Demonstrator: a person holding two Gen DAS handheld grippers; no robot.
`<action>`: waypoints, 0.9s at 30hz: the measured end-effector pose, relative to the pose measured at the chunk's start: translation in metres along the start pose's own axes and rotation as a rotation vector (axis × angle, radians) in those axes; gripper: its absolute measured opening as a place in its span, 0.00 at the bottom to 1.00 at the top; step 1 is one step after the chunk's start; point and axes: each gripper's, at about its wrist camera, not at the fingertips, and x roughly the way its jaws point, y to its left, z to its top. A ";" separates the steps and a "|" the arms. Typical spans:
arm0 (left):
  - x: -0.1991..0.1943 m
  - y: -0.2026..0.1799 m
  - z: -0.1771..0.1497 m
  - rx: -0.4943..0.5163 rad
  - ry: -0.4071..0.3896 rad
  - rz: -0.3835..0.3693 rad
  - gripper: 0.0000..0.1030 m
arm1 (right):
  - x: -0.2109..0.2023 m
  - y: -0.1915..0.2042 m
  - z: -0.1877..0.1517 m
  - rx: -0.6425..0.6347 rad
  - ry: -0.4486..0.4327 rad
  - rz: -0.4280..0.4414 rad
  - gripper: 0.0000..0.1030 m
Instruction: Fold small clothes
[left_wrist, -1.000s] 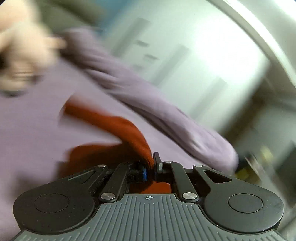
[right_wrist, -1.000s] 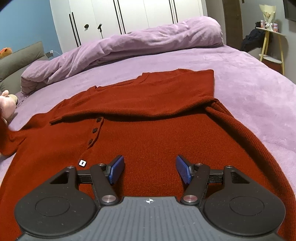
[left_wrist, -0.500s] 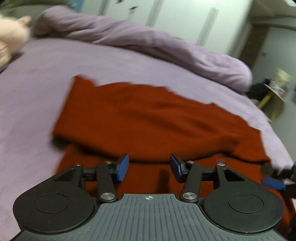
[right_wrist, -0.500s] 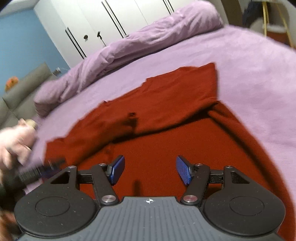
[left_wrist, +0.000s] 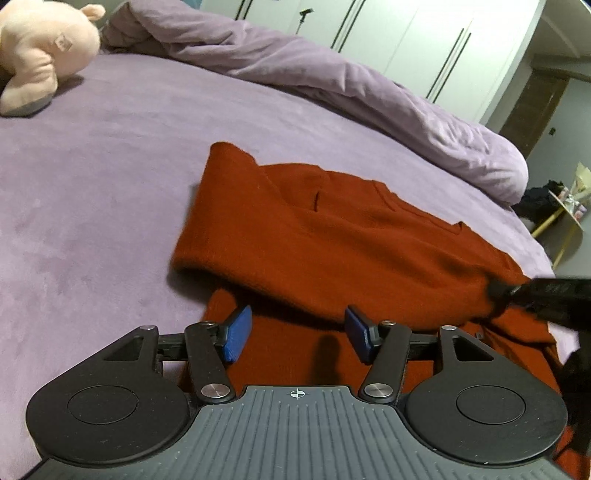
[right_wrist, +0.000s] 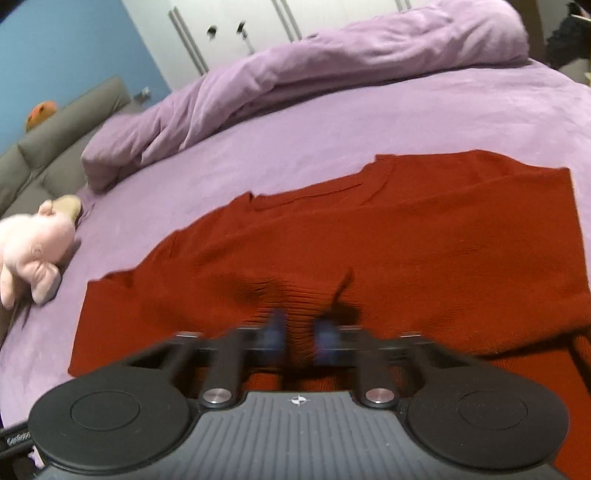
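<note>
Red sweater (left_wrist: 332, 236) on purple bed (left_wrist: 92, 177); L tool (left_wrist: 298, 334) just opened, empty; R tool (right_wrist: 300, 334) just closed, pinching sweater fold.

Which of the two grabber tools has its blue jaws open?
The left gripper: its blue pads stand apart over the red sweater. The right gripper is pinching a fold of that sweater.

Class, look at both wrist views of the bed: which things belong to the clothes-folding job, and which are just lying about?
Part of the job:
- red sweater
- left gripper, open
- right gripper, fingers pinching sweater fabric

Just lying about:
- pink plush toy
- bunched purple duvet
- orange toy on the grey headboard
</note>
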 end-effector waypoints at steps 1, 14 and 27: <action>0.004 -0.003 0.001 0.009 -0.005 0.002 0.59 | -0.006 0.002 0.003 -0.014 -0.020 -0.004 0.07; 0.040 -0.032 0.018 0.089 0.035 0.050 0.59 | -0.037 -0.065 0.041 -0.046 -0.157 -0.352 0.06; 0.017 -0.039 0.019 0.125 0.026 -0.010 0.59 | -0.008 -0.076 0.044 -0.118 -0.113 -0.545 0.17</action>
